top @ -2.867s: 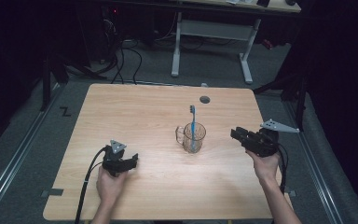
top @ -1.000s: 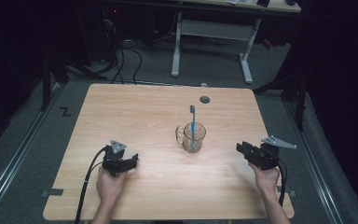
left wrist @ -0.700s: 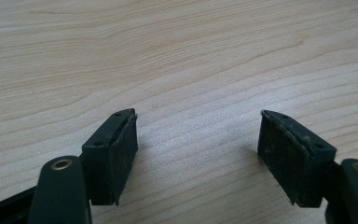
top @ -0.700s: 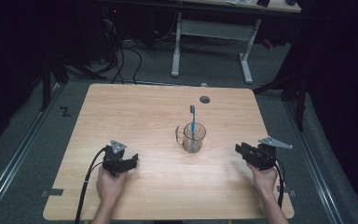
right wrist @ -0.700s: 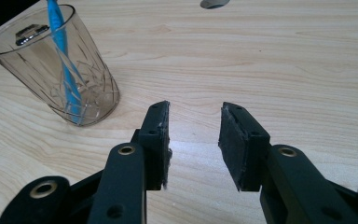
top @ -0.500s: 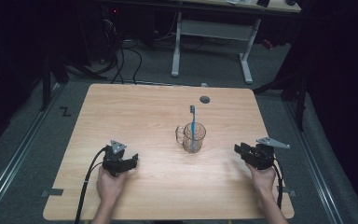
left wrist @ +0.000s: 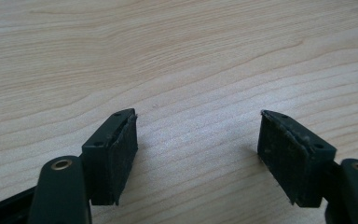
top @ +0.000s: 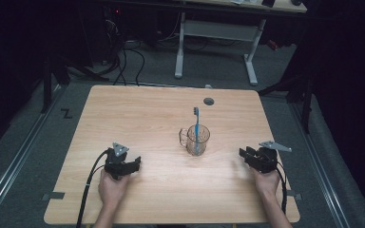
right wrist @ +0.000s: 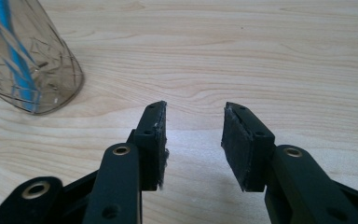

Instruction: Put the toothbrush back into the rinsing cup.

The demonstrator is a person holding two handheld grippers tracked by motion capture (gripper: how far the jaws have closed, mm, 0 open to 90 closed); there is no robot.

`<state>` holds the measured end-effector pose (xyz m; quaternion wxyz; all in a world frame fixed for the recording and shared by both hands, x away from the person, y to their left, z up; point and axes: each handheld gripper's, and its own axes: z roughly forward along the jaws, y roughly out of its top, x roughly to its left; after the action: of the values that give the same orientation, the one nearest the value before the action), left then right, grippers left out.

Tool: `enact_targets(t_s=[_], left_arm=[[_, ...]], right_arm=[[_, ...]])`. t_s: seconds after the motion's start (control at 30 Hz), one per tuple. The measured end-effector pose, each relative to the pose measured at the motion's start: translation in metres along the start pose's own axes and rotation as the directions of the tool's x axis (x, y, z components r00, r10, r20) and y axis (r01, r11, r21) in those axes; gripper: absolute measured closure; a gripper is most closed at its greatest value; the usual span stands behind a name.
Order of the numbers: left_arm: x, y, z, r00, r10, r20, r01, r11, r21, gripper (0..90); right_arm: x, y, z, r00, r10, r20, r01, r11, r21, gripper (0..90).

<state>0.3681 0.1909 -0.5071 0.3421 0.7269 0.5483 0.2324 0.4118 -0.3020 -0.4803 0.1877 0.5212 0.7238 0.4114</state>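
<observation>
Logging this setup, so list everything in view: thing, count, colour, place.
table: one, light wood, centre of the high view.
glass mug: one, clear, upright right of the table's middle.
toothbrush: one, blue, standing in the glass mug.
round cap: one, dark grey, near the table's far edge.
desk: one, white legs, on the floor beyond the table.
left tongs: one, black, near left, open, nothing between the jaws.
right tongs: one, black, near right, just opening, nothing between the jaws.

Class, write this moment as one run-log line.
left gripper: open, empty | right gripper: jaws just opening, empty | toothbrush: upright in glass mug | table
</observation>
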Motion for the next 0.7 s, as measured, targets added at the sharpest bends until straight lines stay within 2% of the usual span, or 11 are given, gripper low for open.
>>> enact_targets(t_s=[0.2,0.5,0.7], left_arm=[[0.0000,0.0000,0.0000,1.0000,0.000,0.000,0.000,1.0000,0.000,29.2],[-0.0003,0.0000,0.0001,1.0000,0.001,-0.002,-0.001,1.0000,0.000,29.2],[-0.0001,-0.0001,0.0000,1.0000,-0.001,0.000,0.001,1.0000,-0.001,29.1]], right_arm=[[-0.0018,-0.0034,0.0054,0.9993,-0.012,0.035,0.012,1.000,0.014,59.1],[-0.0003,-0.0047,0.0100,0.9981,-0.029,0.055,0.027,0.999,0.026,58.5],[-0.0007,-0.0053,0.0104,0.9952,-0.050,0.084,0.047,0.998,0.037,56.5]])
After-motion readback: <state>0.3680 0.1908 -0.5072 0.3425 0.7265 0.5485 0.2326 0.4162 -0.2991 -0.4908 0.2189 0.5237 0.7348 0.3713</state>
